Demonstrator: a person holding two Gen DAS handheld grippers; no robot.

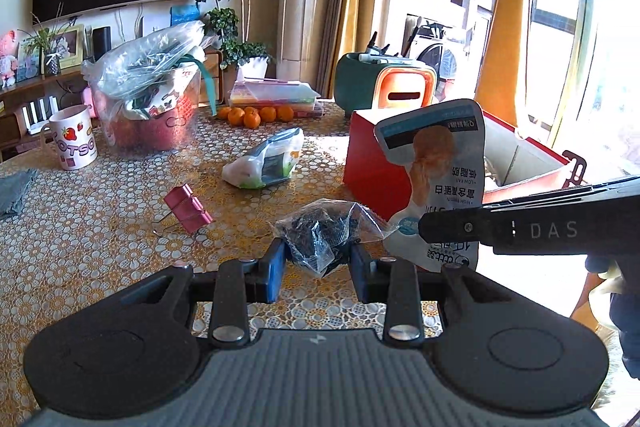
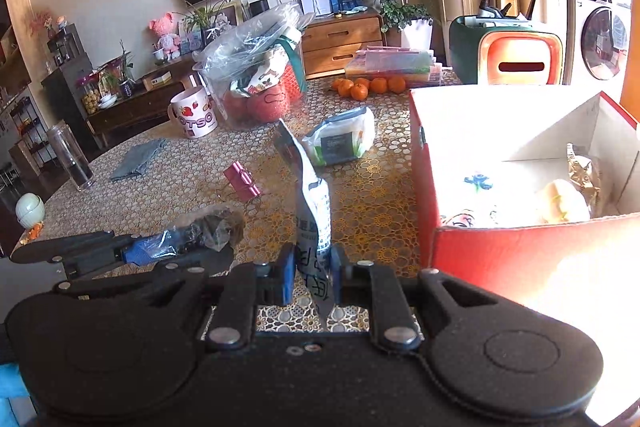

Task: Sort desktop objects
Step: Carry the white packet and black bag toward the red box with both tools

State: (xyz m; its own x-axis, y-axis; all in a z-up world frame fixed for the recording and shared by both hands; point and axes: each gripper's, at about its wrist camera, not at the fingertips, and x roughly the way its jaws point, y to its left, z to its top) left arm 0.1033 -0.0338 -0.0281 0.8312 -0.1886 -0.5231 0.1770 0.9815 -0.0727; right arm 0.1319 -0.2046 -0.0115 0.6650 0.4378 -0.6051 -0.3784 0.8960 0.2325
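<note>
My left gripper (image 1: 318, 267) is shut on a small clear bag of dark bits (image 1: 324, 233), held just above the table; the bag also shows in the right wrist view (image 2: 208, 227). My right gripper (image 2: 312, 277) is shut on a white and blue snack pouch (image 2: 312, 195), held upright; in the left wrist view the pouch (image 1: 436, 163) stands in front of the red box (image 1: 374, 167). The red box (image 2: 520, 247) is open on the right, with wrapped items inside. A pink binder clip (image 1: 188, 207) and a white wipes pack (image 1: 264, 163) lie on the table.
A strawberry mug (image 1: 74, 137), a clear bin with plastic bags (image 1: 152, 95), several oranges (image 1: 256, 115), a flat colourful box (image 1: 276, 93) and a green and orange pen holder (image 1: 384, 83) stand at the back. A grey cloth (image 2: 138, 157) and a tall glass (image 2: 70, 157) are at the left.
</note>
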